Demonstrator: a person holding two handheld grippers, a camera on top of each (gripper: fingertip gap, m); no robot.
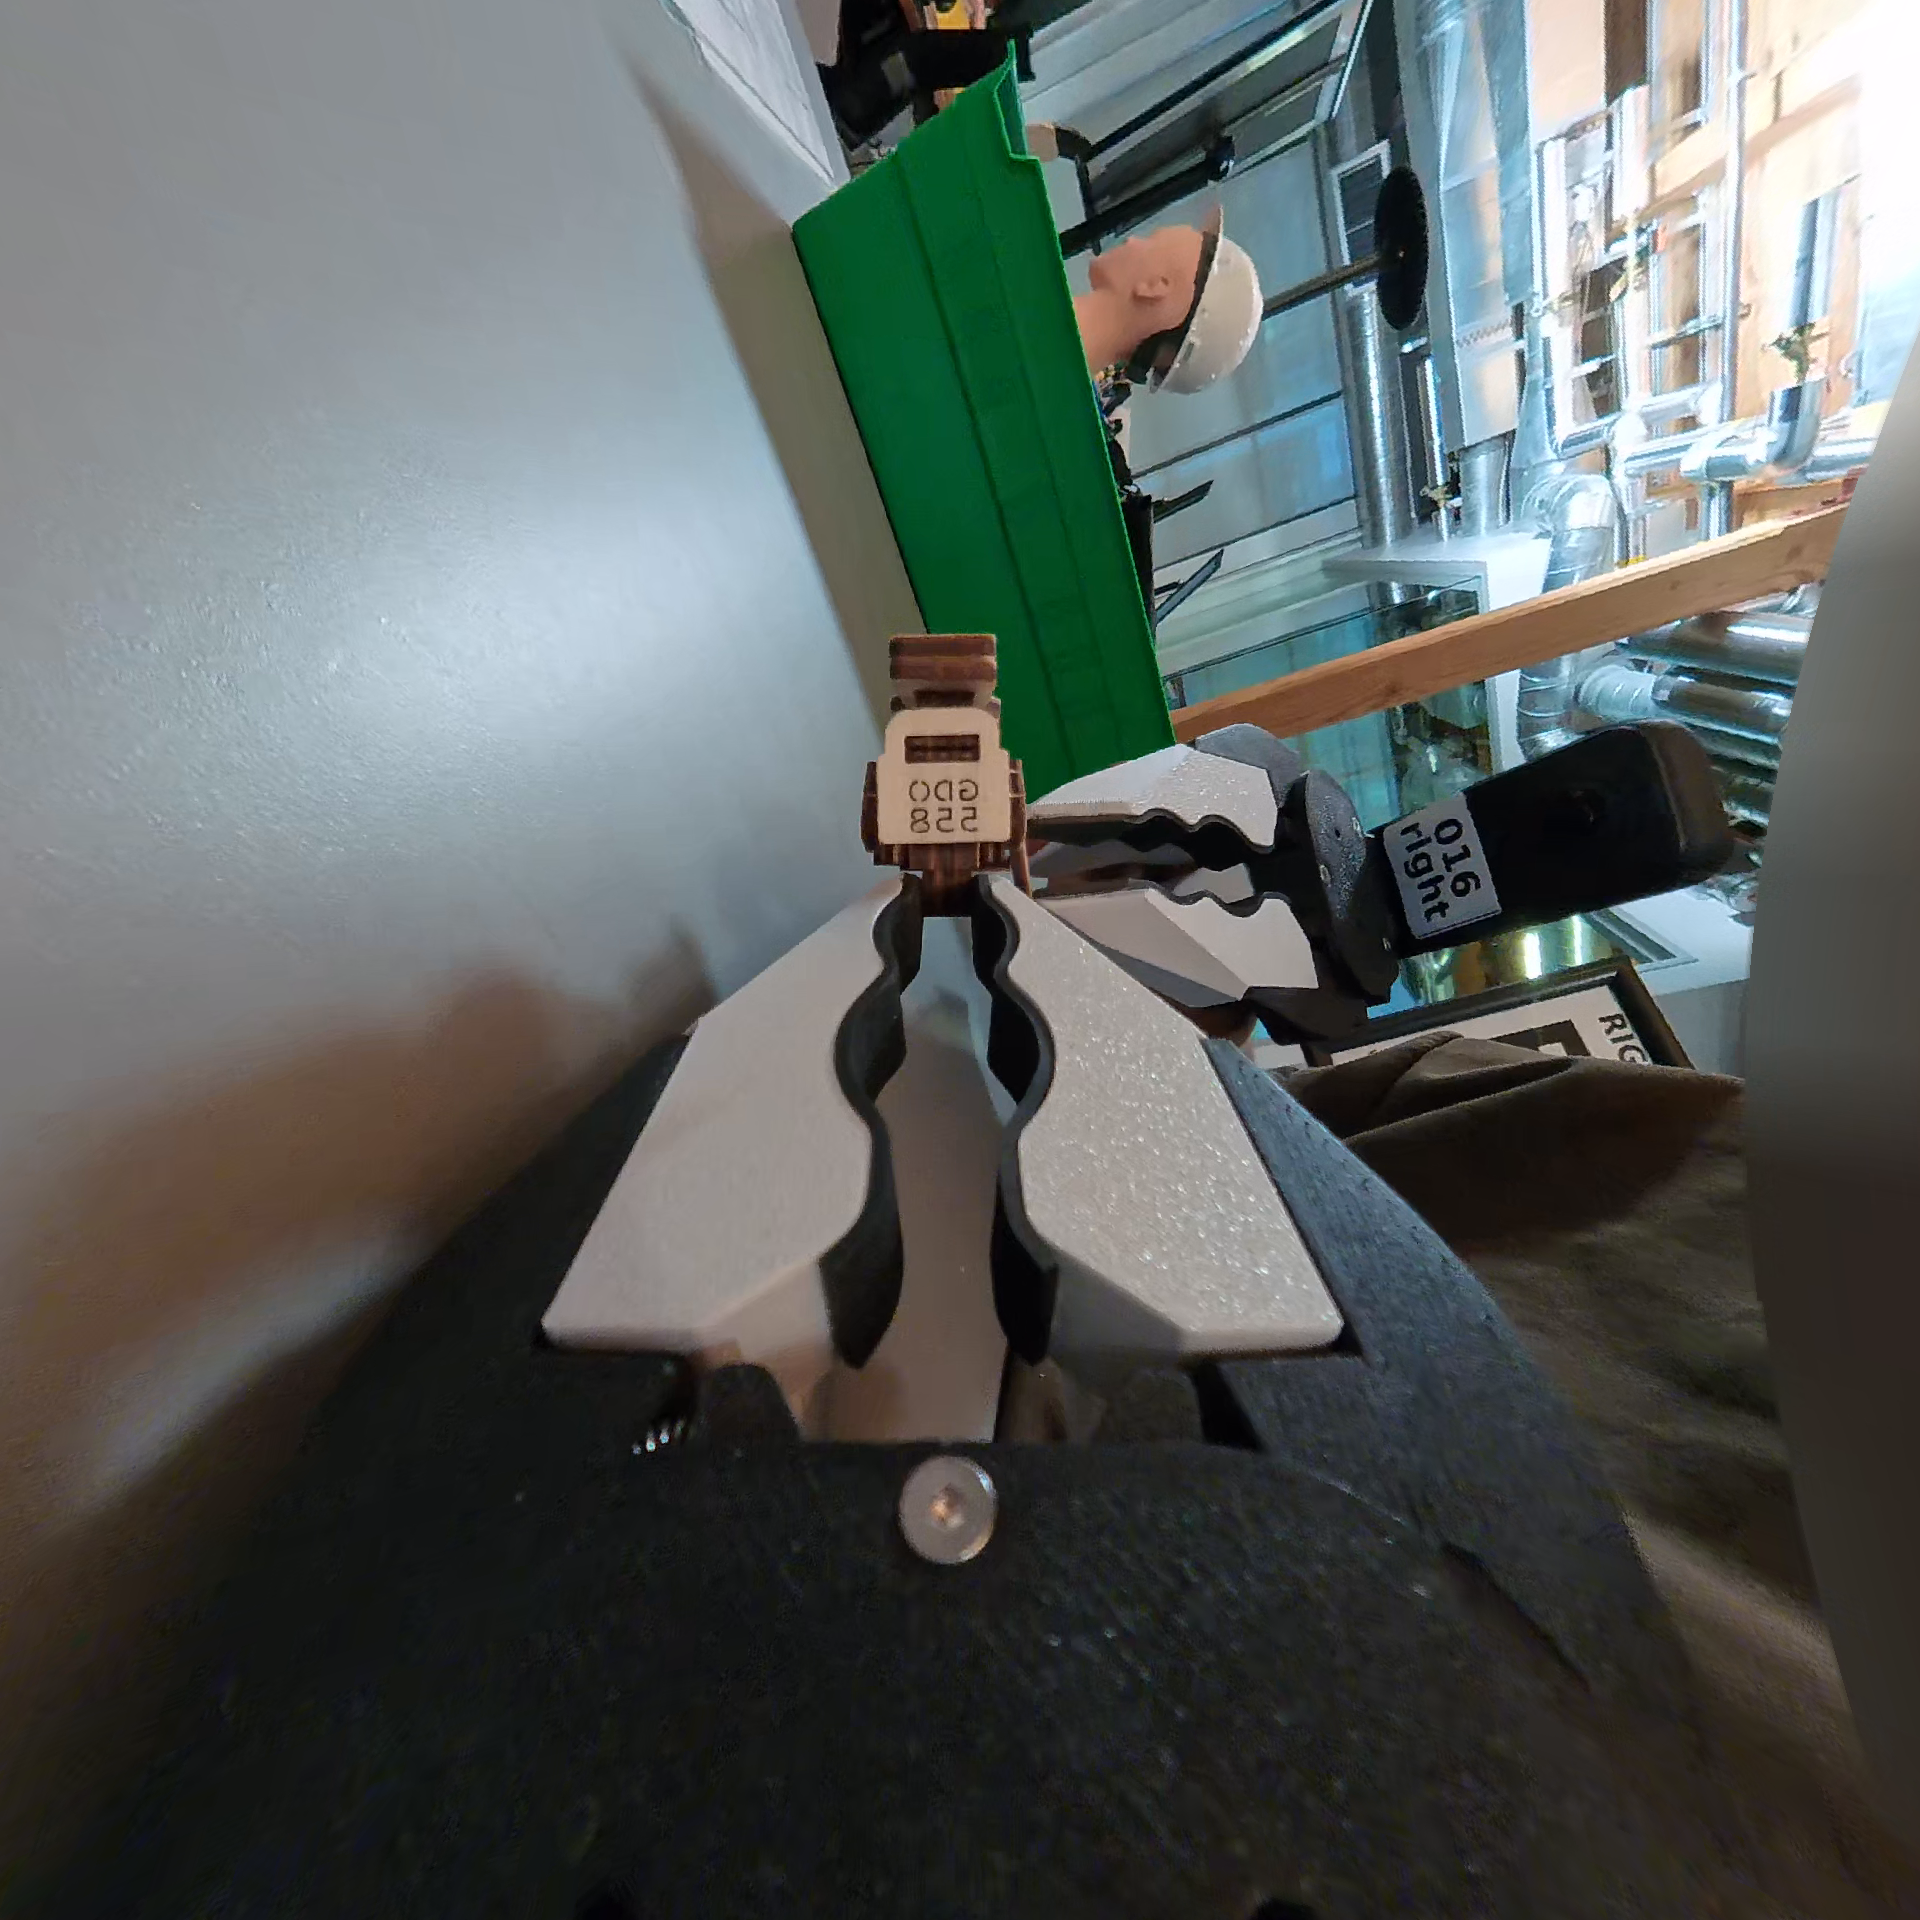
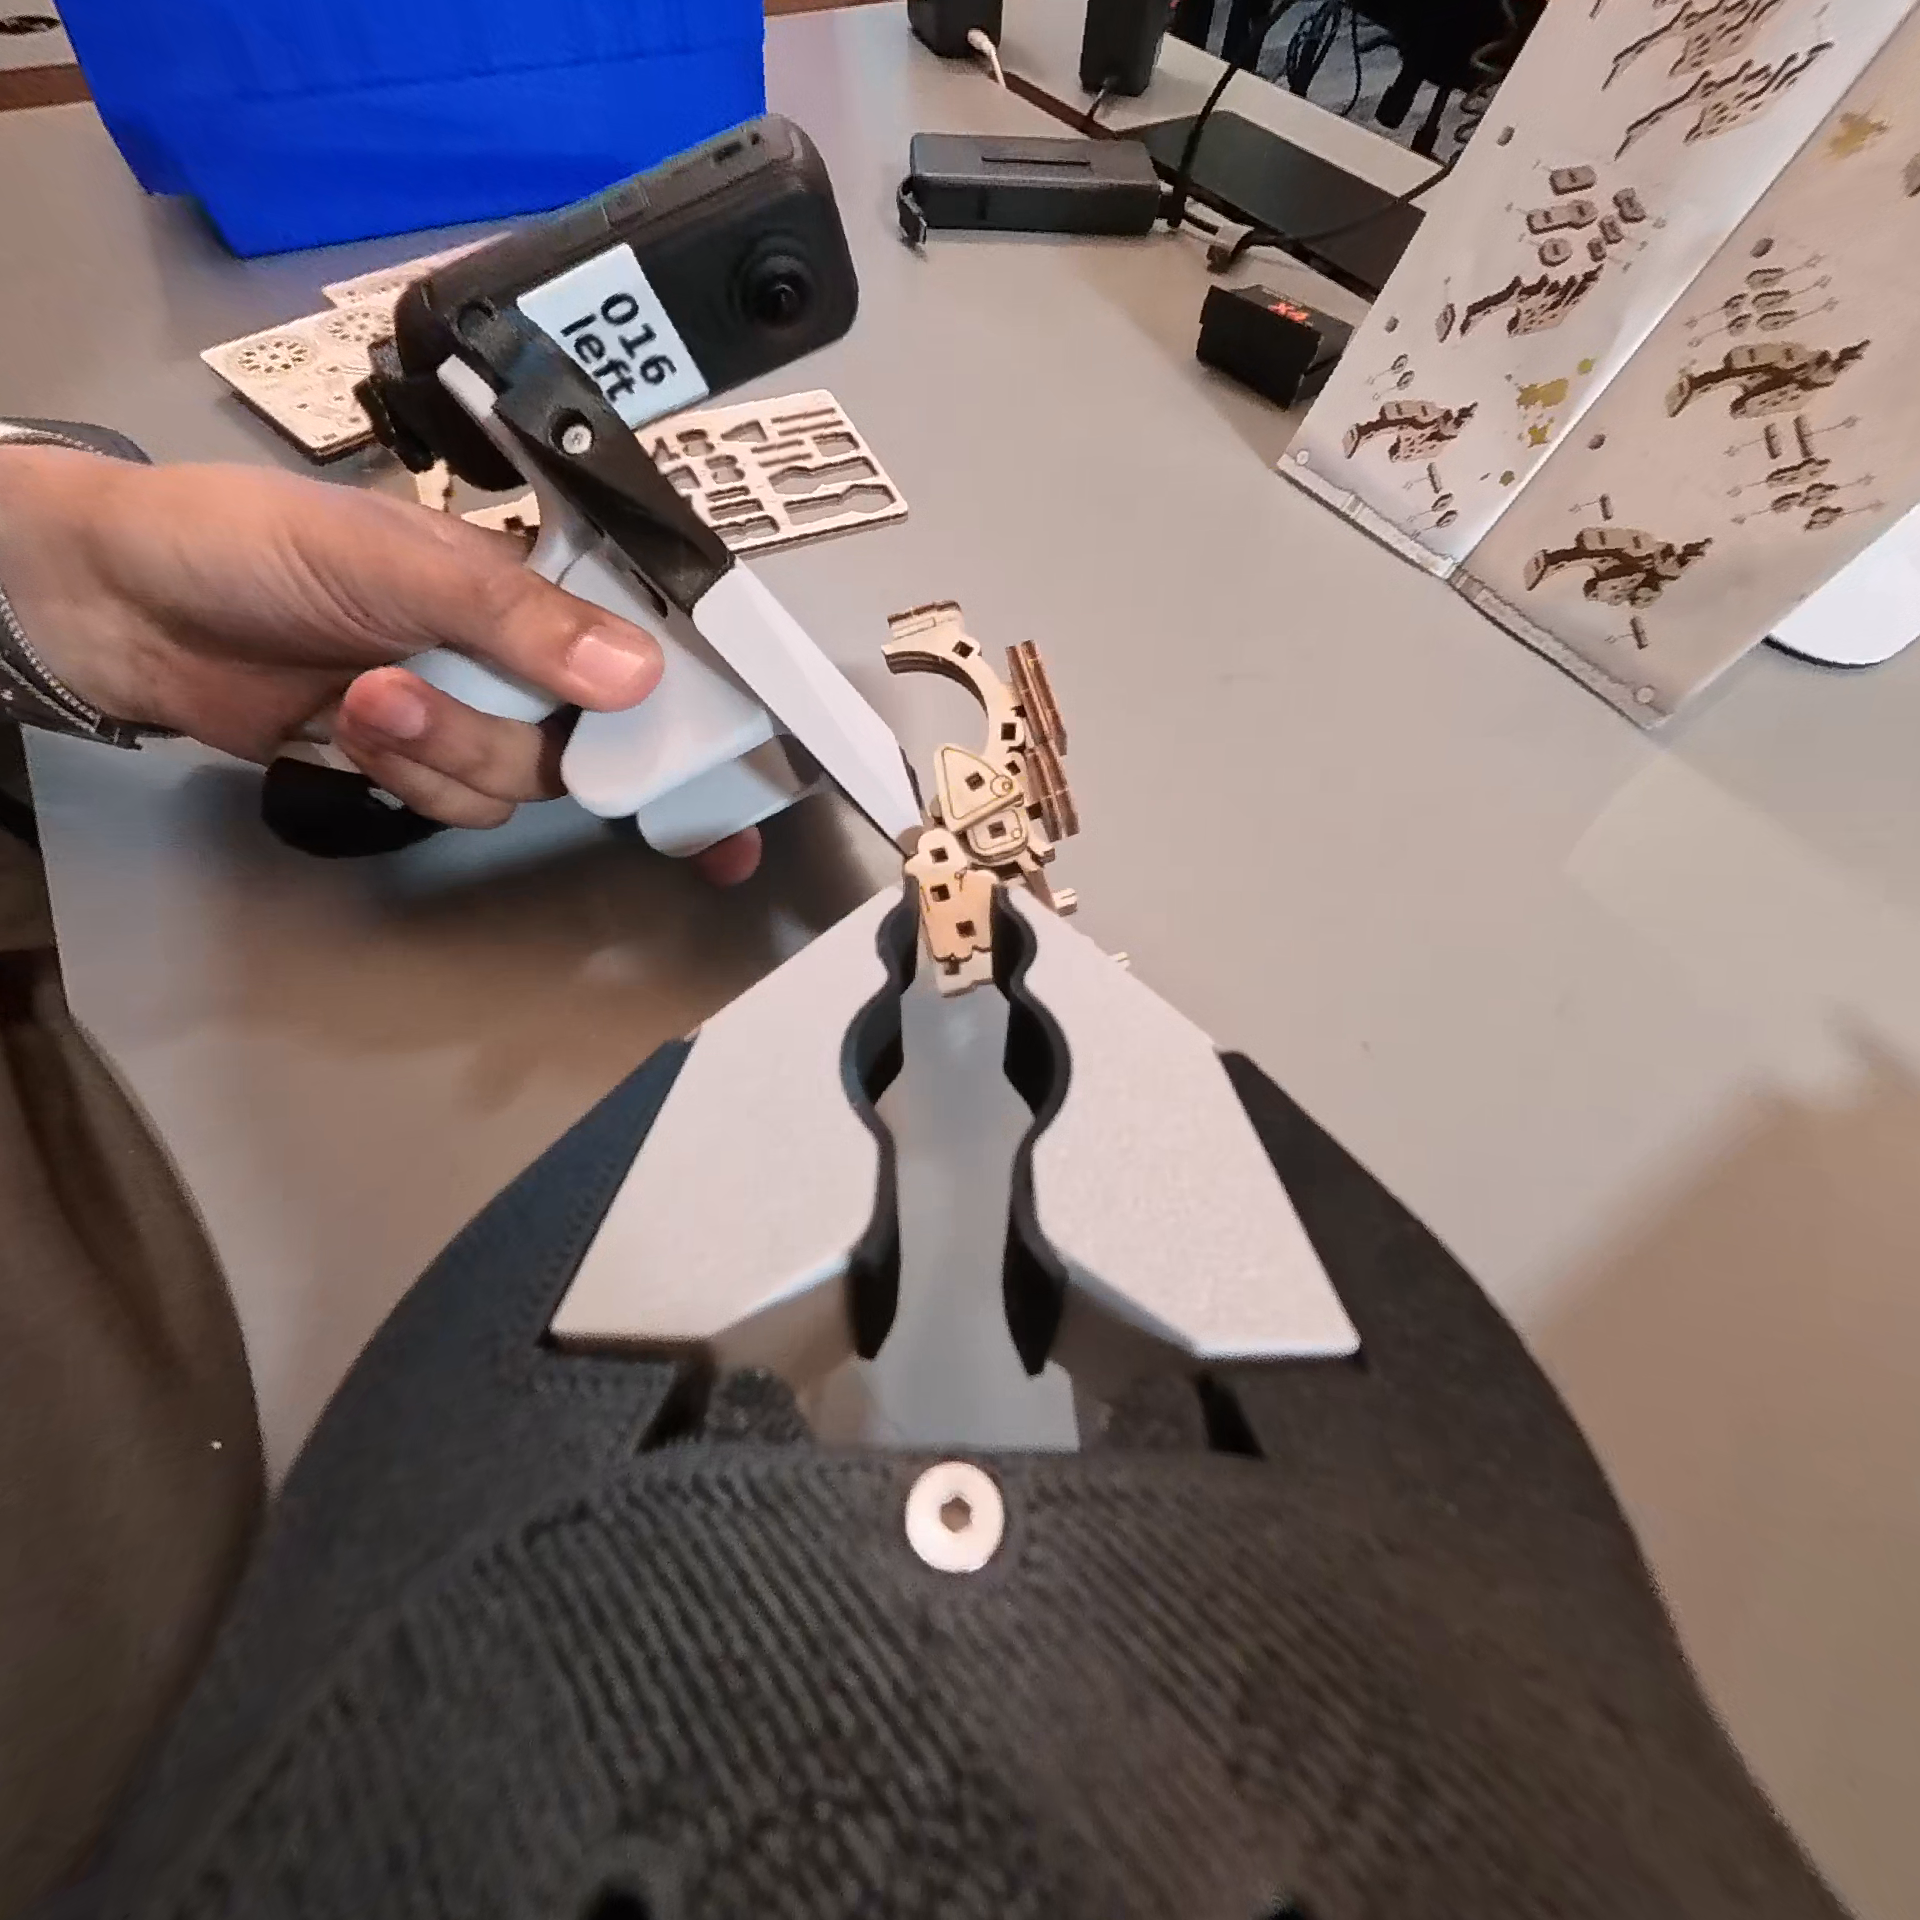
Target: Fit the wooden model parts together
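The grey table (image 2: 1351, 935) fills most of the right wrist view and stands tilted along the left side of the left wrist view. On it, at the upper left of the right wrist view, sits a blue bin (image 2: 416, 104); in the left wrist view a green bin (image 1: 966, 436) rises at upper centre. An instruction sheet (image 2: 1621, 395) with model drawings stands propped at the upper right of the right wrist view, and flat wooden part sheets (image 2: 769, 473) lie on the table at upper left, partly behind the left gripper. A person's hand (image 2: 312, 644) at the left edge grips the handle of the left gripper (image 1: 948, 902), whose tips are clenched on the lower end of the wooden model (image 1: 943, 790); in its own view the model sticks up just beyond the tips at frame centre. The right gripper (image 2: 956, 914) is likewise clamped on the model (image 2: 982, 790), pinching a pale lower plate between its tips, with the curved, toothed pieces rising above and slightly right of them. The left gripper's fingers reach in from the upper left and meet the model at the same spot, so both grippers hold the one assembly above the table.
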